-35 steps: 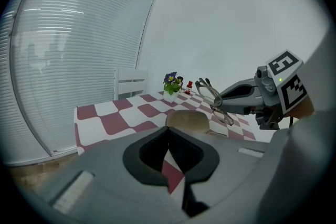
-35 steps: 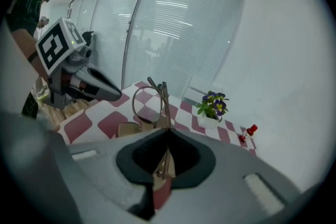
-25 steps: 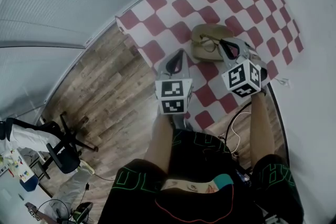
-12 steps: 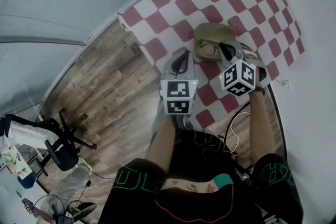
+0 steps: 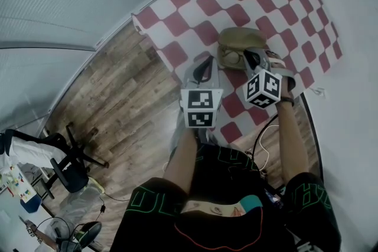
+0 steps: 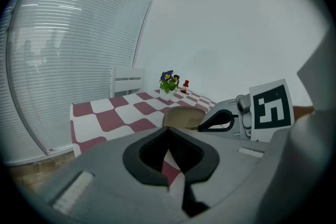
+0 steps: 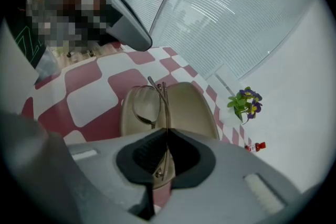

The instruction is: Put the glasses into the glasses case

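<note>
Right gripper (image 7: 167, 132) pinching the glasses (image 7: 148, 106), we hover over the case (image 7: 191, 107) near the tabletop's (image 5: 195, 15) front edge, unreleased; left gripper (image 6: 168, 150) closed, empty.

We see thin, shiny metal in the frame of the glasses (image 7: 148, 104), with clear, glossy lenses. The glasses case (image 7: 191, 107) looks matt and smooth, leather-like. The tablecloth (image 5: 195, 6) looks smooth. The left gripper (image 6: 168, 132) and right gripper (image 7: 167, 134) are matt grey plastic, and the floor (image 5: 118, 103) is grained wood.
</note>
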### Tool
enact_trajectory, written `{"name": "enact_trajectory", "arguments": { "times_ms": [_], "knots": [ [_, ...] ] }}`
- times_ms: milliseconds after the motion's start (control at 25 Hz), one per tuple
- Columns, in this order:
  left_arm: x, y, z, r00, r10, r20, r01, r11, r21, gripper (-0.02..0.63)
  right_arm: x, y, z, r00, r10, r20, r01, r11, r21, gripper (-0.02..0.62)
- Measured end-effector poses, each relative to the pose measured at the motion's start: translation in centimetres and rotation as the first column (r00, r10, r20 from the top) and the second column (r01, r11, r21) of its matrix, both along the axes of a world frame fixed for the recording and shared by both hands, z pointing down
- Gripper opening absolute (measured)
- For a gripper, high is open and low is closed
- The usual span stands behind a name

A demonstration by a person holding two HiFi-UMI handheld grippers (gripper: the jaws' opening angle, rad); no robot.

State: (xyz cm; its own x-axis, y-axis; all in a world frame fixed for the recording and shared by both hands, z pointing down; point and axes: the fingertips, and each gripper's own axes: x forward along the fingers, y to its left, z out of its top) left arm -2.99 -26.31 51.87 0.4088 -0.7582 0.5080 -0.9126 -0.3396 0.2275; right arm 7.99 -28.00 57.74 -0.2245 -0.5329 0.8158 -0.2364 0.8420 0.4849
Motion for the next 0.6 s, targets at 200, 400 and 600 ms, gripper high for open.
{"name": "enact_trajectory", "arguments": {
  "times_ms": [200,400,600],
  "knots": [
    [-0.3,0.1,0.3,1.000,-0.009,-0.007,0.009,1.000,-0.010,0.008,0.0,0.5,0.9,0.999,-0.028,-0.038,0.028,1.000,0.011,0.018],
    [-0.8,0.3,0.6,1.000,-0.019,-0.011,0.019,1.000,-0.019,0.008,0.0,0.8,1.6,0.998,-0.040,-0.051,0.041,0.999,0.009,0.018],
    [-0.9,0.5,0.9,1.000,-0.023,-0.016,0.022,0.999,-0.025,0.008,0.0,0.8,2.0,0.996,-0.049,-0.077,0.051,0.998,0.033,0.018]
  ]
}}
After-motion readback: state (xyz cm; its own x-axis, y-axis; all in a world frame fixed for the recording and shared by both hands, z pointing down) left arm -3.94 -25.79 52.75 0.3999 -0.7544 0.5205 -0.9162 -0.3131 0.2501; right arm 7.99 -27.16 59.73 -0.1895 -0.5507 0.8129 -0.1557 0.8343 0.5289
